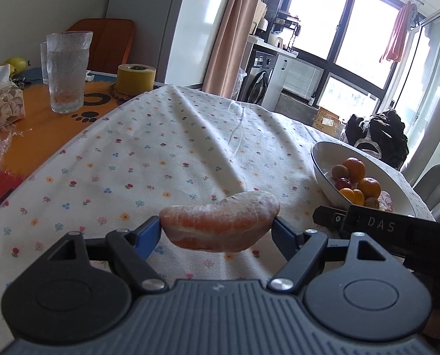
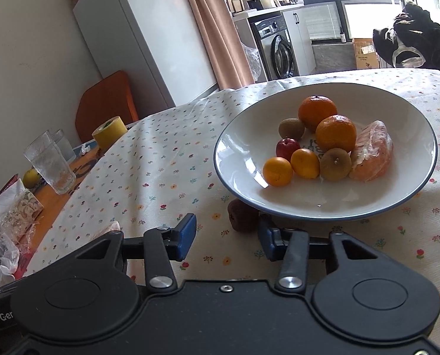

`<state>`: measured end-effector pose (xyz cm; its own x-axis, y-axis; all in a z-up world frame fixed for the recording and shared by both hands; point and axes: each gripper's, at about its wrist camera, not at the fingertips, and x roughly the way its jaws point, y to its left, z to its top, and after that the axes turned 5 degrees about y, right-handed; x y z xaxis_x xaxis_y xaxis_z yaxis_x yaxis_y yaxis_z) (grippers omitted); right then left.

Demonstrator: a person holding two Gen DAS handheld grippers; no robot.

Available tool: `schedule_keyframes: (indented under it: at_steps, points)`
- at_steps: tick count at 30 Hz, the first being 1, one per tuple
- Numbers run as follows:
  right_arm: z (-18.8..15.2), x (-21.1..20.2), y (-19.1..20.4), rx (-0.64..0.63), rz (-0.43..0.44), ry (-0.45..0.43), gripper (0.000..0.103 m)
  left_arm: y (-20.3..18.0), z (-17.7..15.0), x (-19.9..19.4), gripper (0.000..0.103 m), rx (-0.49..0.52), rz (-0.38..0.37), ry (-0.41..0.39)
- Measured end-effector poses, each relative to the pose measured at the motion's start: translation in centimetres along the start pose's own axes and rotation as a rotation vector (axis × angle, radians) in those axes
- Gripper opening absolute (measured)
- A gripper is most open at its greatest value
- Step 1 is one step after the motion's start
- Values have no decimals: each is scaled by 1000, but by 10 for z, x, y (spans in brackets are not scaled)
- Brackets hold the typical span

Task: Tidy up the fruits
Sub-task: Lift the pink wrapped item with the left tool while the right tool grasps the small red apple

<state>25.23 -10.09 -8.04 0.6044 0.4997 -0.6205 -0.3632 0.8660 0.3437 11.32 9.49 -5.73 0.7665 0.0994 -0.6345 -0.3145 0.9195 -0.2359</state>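
Fruit is being gathered into the white bowl (image 2: 228,139), and the piece in hand is a peeled citrus segment (image 1: 220,222), pale-skinned with orange flesh showing. Starting at the left, the left gripper (image 1: 217,229) has its jaws clenched on that segment, one blue pad at each tip, so the segment hangs above the flowered cloth on the worktop (image 1: 175,136) and short of the bowl. Its long axis runs crosswise between the pads; it curves like a crescent with the bulge down and the thicker end toward the right, nearest the bowl. It looks light, soft and wet-fleshed under a thin membrane, so it would likely squash or tear under a hard squeeze and could slide on the pads; an end-to-end hold like this one seems gentle on the flesh but leaves the middle free to sag or bend.

Further right, the right gripper (image 2: 227,241) hovers low over the cloth with its jaws released and nothing between them. Just ahead lies a small brown fruit (image 2: 242,214), rough-skinned, resting on the cloth and tucked against the near underside of the bowl. It looks firm and roundish, with no clear long axis, and probably takes a plain side-to-side pinch.

The bowl already holds oranges, kiwis, a small red apple and another peeled citrus chunk (image 2: 372,155) at its right side.
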Motion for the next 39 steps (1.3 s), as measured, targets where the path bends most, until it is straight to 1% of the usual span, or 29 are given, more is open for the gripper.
schedule_keyframes:
  at_steps: [2, 3, 4, 7, 14, 15, 17, 18, 22, 26, 27, 28, 29, 30, 31, 36, 39]
  points:
    - [-1, 1, 2, 3, -30, -12, 31, 3, -1, -2, 80, -3, -2, -5]
    - [-2, 2, 2, 4, -35, -12, 21, 5, -1, -3, 80, -7, -4, -8]
    - [-2, 2, 0, 14, -31, -10, 16, 7, -2, -4, 80, -11, -6, -8]
    - [-3, 0, 0, 18, -17, -2, 16, 11, -2, -6, 80, -25, -6, -12]
    - [-8, -8, 2, 7, 54, 23, 15, 10, 0, -15, 80, -25, -14, -34]
    - [-8, -10, 3, 1, 64, 20, 13, 9, 0, -16, 80, -25, -13, -36]
    - [-7, -14, 4, -11, 86, 11, 2, 7, 1, -19, 80, -22, -12, -43]
    - [-6, -16, 5, -10, 98, 9, 0, 6, 1, -20, 80, -20, -11, -45]
    - [-3, -23, 5, -20, 108, -10, 0, 0, 2, -25, 80, -5, -8, -56]
    - [-4, -23, 2, -17, 104, 7, 0, -1, 2, -28, 80, -4, -8, -61]
    - [-5, -22, 3, -21, 102, 13, 3, 0, 2, -28, 80, -5, -6, -63]
    - [-5, -22, 4, -25, 99, 17, 10, 1, 2, -28, 80, -9, -5, -64]
    - [-5, -23, 4, -30, 88, 14, 12, 2, 2, -29, 80, -13, -4, -64]
    - [-6, -23, 5, -36, 83, 8, 22, 3, 2, -29, 80, -16, -4, -63]
    - [-5, -23, 6, -41, 76, 2, 29, 4, 2, -28, 80, -18, -2, -63]
    - [0, -12, 9, -54, 63, 19, 30, 10, 2, -24, 80, -27, 5, -55]
    - [-1, -4, 15, -84, 51, 26, 31, 15, 1, -20, 80, -36, 12, -42]
